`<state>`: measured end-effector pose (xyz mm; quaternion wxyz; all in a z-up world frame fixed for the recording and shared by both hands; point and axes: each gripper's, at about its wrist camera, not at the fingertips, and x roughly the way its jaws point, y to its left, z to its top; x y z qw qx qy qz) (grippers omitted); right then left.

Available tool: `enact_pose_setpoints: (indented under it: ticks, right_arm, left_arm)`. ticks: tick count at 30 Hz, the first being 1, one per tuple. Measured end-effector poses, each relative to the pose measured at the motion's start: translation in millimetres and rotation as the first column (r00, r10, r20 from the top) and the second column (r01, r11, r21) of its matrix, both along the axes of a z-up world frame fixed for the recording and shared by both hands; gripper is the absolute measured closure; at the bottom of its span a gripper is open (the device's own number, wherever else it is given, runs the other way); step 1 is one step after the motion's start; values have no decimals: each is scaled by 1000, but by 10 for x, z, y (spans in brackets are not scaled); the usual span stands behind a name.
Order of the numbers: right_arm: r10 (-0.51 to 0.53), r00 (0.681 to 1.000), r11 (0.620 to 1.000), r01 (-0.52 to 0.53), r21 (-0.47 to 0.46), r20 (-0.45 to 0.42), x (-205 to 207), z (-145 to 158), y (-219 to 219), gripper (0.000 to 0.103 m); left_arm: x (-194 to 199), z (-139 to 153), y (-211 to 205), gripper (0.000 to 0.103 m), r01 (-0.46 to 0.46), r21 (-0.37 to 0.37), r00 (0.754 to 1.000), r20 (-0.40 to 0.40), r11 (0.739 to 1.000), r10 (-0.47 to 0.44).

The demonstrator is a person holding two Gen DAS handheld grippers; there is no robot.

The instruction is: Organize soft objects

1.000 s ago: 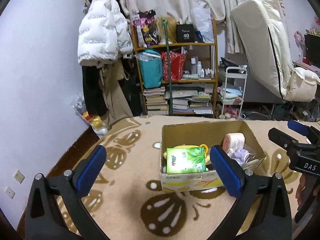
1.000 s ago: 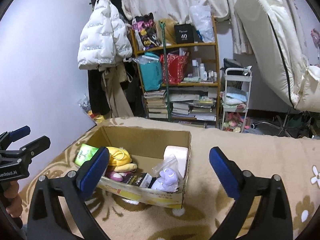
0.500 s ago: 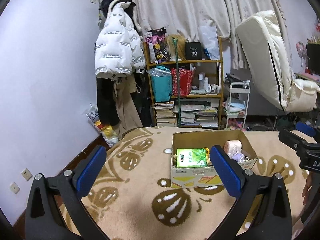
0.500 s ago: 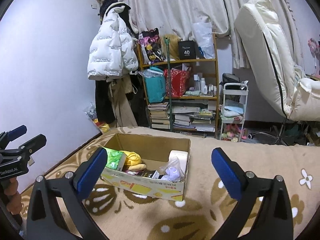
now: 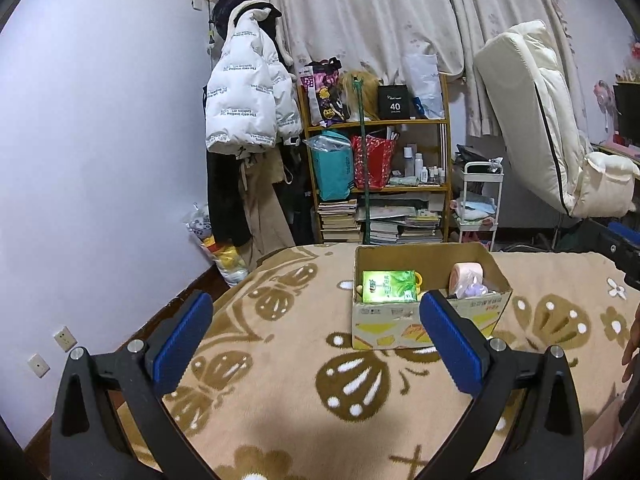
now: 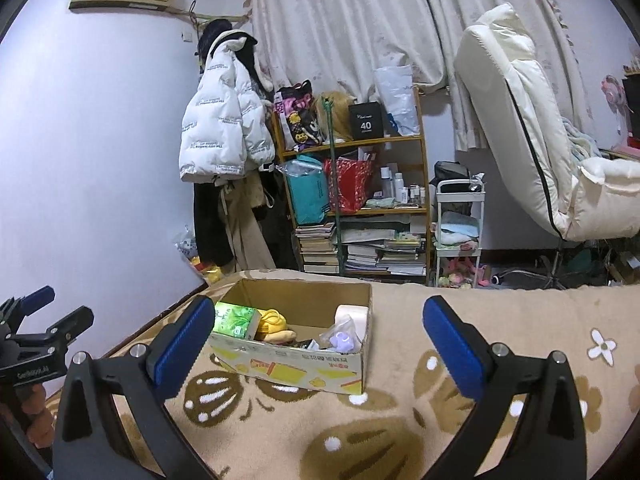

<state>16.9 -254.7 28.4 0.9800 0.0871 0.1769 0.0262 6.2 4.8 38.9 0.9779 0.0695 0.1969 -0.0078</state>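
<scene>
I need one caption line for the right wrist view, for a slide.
Open right gripper above patterned blanket, facing a cardboard box holding soft items.

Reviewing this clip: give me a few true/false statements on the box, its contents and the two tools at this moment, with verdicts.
1. Both tools are open and hold nothing. True: the left tool and right tool have their pads wide apart.
2. The cardboard box sits on a patterned blanket. True.
3. The green tissue pack lies on the blanket outside the box. False: it is inside the box, at one end.
4. The box is closed with its flaps taped. False: it is open at the top, contents showing.
5. A yellow plush sits beside the tissue pack in the box. True.
6. The purple toy is gripped by the right tool. False: it rests in the box.
</scene>
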Motion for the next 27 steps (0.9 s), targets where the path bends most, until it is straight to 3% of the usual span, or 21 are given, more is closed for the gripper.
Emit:
enact_pose_setpoints:
  ticks: [15, 27]
  right_arm:
    - [-8, 999, 999, 5, -52, -49, -80, -282, 2, 0]
    - [-23, 997, 999, 20, -41, -68, -13, -368, -28, 0]
  left_arm:
    - [-20, -160, -16, 1, -8, 22, 1000, -18, 1000, 8]
    - [45, -207, -39, 1, -2, 20, 1000, -24, 1000, 3]
